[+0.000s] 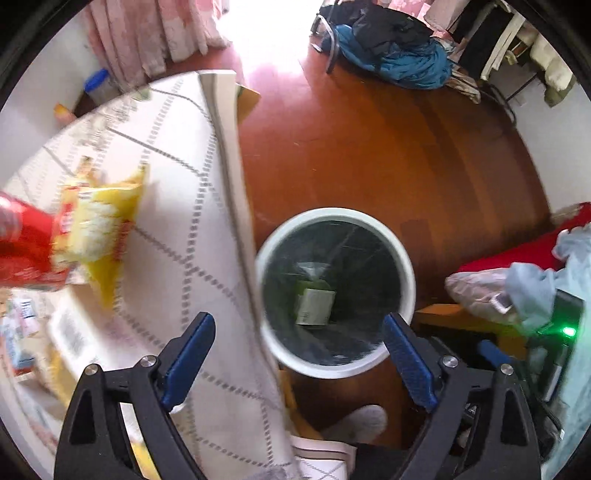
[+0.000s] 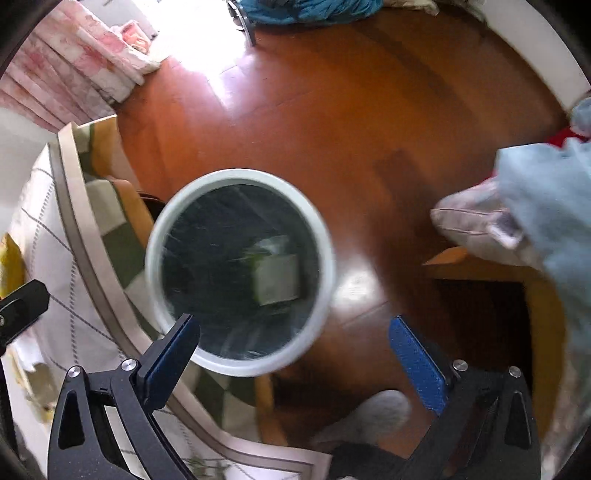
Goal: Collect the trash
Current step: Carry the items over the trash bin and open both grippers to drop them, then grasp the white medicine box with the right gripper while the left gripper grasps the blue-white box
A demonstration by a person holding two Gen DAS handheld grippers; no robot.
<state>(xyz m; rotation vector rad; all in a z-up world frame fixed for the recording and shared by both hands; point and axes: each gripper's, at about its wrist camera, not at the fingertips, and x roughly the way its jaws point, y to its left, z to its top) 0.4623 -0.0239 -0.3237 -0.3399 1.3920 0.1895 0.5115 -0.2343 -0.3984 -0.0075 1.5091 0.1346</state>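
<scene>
A round white bin (image 1: 404, 258) with a dark liner stands on the wooden floor beside the table. A green and white carton (image 1: 314, 302) lies at its bottom, also seen blurred as the carton (image 2: 275, 278) in the right wrist view. My left gripper (image 1: 299, 326) hangs open above the bin with nothing between its blue pads. My right gripper (image 2: 295, 328) is open too, over the bin (image 2: 325, 236) and the floor, empty. On the table (image 1: 177, 206) lie a yellow snack bag (image 1: 99, 221) and a red packet (image 1: 22, 251), left of the left gripper.
The table's white edge (image 1: 231, 166) runs just left of the bin. Blue and dark clothes (image 1: 399, 51) are heaped at the back, pink curtains (image 1: 147, 33) at the far left. A pale cloth (image 2: 546, 199) and a wooden box (image 2: 480, 269) sit right of the bin. A slipper (image 2: 373, 413) is below.
</scene>
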